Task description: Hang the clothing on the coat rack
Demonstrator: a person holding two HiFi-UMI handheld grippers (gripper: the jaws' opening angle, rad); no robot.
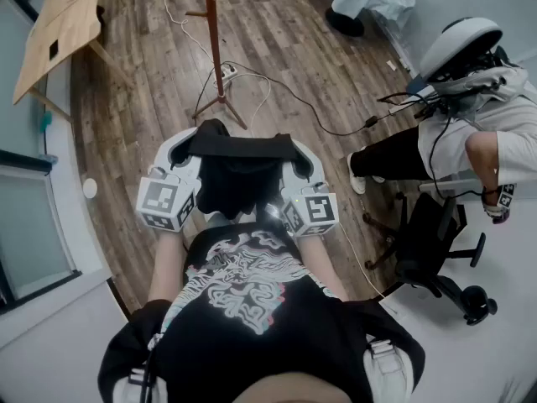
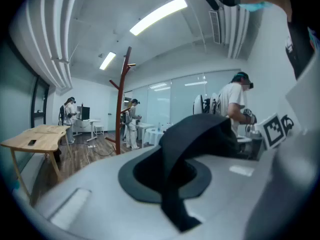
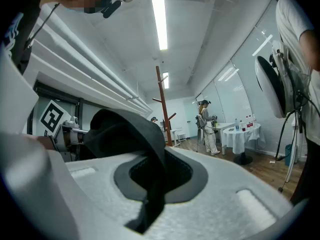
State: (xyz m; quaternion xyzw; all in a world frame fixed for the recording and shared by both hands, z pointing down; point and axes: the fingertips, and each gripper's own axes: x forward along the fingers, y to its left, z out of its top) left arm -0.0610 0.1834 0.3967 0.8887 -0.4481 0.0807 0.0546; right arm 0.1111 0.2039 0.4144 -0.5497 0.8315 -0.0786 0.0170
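Room: wood floor (image 1: 143,99) in an office, with a wooden desk (image 1: 59,28) at the far left, a seated person (image 1: 470,133) and an office chair (image 1: 428,242) at the right, and cables (image 1: 252,82) trailing round the foot of the rack.
Clothing: a black garment (image 1: 239,170) is stretched between the two grippers in front of the holder's chest, its top edge pulled flat and the rest sagging below.
Left gripper: the left gripper (image 1: 186,148) has its jaws closed on the garment's left end. In its own view a fold of the cloth (image 2: 200,134) runs across the dark pad.
Right gripper: the right gripper (image 1: 300,162) has its jaws closed on the right end in the same way, with cloth (image 3: 125,129) draped over its pad.
Rack: the coat rack (image 1: 215,49) stands well apart, ahead on the floor, with nothing seen hanging on it.
Done: the garment is picked up and spread out.
Left: by my judgement, the walk to the rack, the lift to a peg and the release, so this is an early stage.
Hidden: the rack's top and pegs are cut off in the head view. In the gripper views the pegs (image 2: 120,91) show only small and distant.
Unclear: which part of the garment each gripper holds, collar or hem, cannot be told, and neither can the kind of garment.
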